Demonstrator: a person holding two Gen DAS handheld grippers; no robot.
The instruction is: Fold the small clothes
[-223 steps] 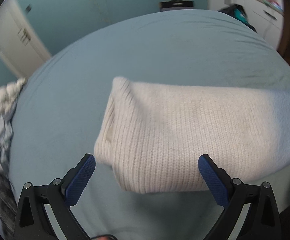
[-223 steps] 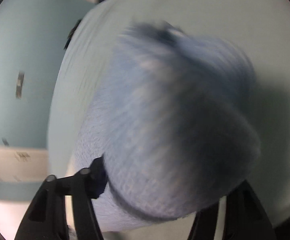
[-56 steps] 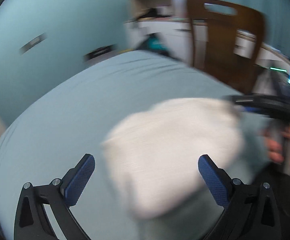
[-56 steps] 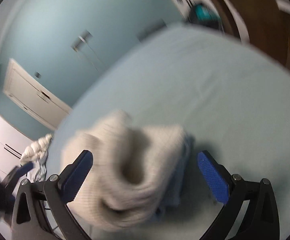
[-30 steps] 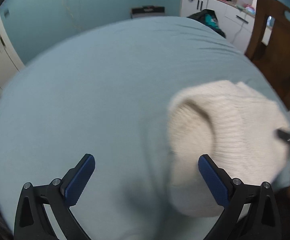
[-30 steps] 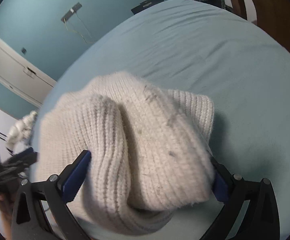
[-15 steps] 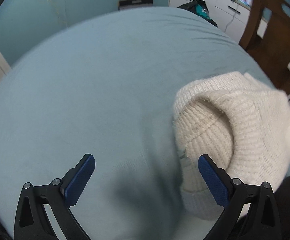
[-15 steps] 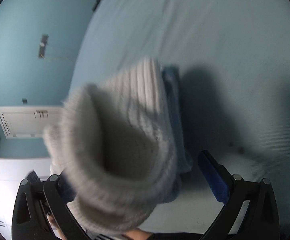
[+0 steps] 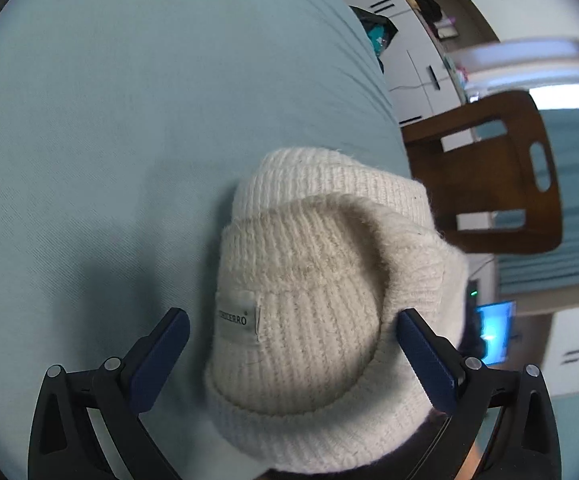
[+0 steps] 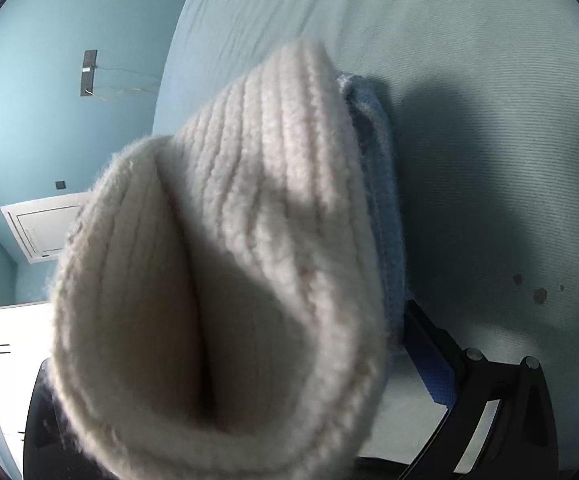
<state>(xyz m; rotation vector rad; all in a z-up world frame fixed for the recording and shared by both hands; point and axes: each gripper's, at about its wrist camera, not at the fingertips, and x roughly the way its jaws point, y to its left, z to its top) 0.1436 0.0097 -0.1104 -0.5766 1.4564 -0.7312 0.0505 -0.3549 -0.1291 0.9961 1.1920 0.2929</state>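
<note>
A folded cream knit garment [image 9: 321,280] with a white label lies on the light blue bed sheet [image 9: 109,120], stacked on a folded blue knit garment [image 10: 385,216]. My left gripper [image 9: 289,354] is open, its blue pads on either side of the cream garment's near end. In the right wrist view the cream garment [image 10: 229,280] fills the space between the fingers of my right gripper [image 10: 225,364]. The right pad [image 10: 429,364] stands against the blue garment. The left finger is hidden behind the knit. The jaws stand wide apart.
A brown wooden chair [image 9: 501,176] stands beside the bed on the right. White cabinets [image 9: 417,64] and a lit screen [image 9: 493,332] are beyond it. The blue wall with a white door [image 10: 45,224] shows in the right wrist view.
Both grippers have moved in close to the stacked garments. The cream garment now sits between the left pads, and it fills more of the right wrist view.
</note>
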